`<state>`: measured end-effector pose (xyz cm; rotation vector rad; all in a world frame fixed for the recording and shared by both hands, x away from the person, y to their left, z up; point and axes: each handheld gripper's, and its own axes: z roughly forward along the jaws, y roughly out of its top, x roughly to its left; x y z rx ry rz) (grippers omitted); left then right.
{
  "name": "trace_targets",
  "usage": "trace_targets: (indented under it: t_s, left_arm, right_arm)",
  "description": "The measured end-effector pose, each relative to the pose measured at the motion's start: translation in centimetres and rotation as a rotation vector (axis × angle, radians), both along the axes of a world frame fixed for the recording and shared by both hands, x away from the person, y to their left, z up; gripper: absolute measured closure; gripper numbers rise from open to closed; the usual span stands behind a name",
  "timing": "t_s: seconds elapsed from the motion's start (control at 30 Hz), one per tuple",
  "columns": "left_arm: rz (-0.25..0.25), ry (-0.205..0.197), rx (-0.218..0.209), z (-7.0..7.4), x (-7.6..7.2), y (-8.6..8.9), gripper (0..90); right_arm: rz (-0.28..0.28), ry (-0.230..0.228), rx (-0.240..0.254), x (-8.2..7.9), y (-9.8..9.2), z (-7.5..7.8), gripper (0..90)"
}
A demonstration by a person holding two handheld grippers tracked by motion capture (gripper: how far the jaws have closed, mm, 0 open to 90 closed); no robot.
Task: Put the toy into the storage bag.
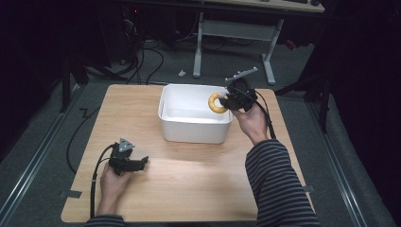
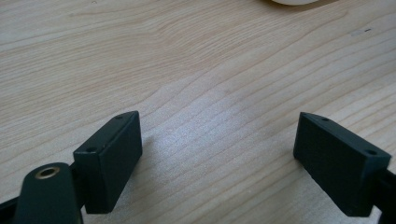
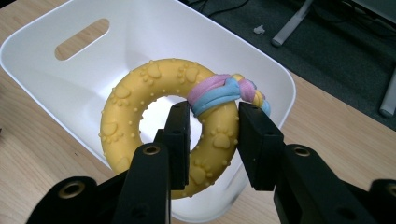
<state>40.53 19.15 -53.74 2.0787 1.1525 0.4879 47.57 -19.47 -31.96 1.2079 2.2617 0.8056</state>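
1. Over the right rim of the white tub [image 1: 189, 127], your right gripper [image 1: 226, 101] holds the yellow ring toy [image 1: 216, 103] up in the air, above the tub's inside.
2. Your right gripper's jaws are clamped on the ring's band, one jaw through the hole and the other on the outer side; the right gripper view shows the ring toy [image 3: 159, 126] pinched between them, with the white tub [image 3: 56, 28] below and behind it.
3. On the ring's upper right, just above the jaws, a braided rope in pink, blue and yellow [image 3: 229, 91] is knotted round the band.
4. The ring's surface carries raised paw prints and small bumps.
5. Your left gripper [image 1: 142, 163] rests low on the wooden table [image 1: 189, 184], near the front left part, well apart from the tub.
6. Your left gripper's jaws stand wide apart with nothing but bare wood between them, as the left gripper view shows over the table [image 2: 196, 84].
7. The tub sits at the middle of the table's far half, with a slot handle cut in one end wall.
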Motion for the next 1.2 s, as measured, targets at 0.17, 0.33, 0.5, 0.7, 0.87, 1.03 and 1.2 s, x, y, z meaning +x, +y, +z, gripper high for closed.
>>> trace_targets:
  t_s: [0.17,0.33,0.5,0.7,0.87,1.03,1.2]
  left_arm:
    - [0.000,0.000,0.000,0.0,0.0,0.0,15.6]
    - [0.000,0.000,0.000,0.0,0.0,0.0,15.6]
    - [-0.001,-0.001,-0.002,0.0,0.0,0.0,16.0]
    - [-0.001,-0.001,-0.002,0.0,0.0,0.0,16.0]
    - [0.000,-0.002,-0.002,0.0,0.0,0.0,16.0]
    - [-0.001,-0.002,-0.001,0.0,0.0,0.0,16.1]
    - [-0.002,-0.001,-0.001,0.0,0.0,0.0,16.1]
  right_arm:
    - [0.018,0.006,-0.001,0.2,1.0,-0.1,66.5]
    - [0.031,0.010,-0.002,0.5,1.7,-0.2,66.6]
    - [0.043,0.018,-0.001,0.7,2.5,-0.5,66.5]
    - [0.053,0.024,-0.003,1.0,3.1,-0.8,66.5]
    - [0.056,0.029,-0.004,1.2,3.4,-1.1,66.5]
    - [0.060,0.046,-0.002,1.5,3.8,-1.7,66.5]
    - [0.063,0.057,-0.001,1.7,4.0,-2.1,66.5]
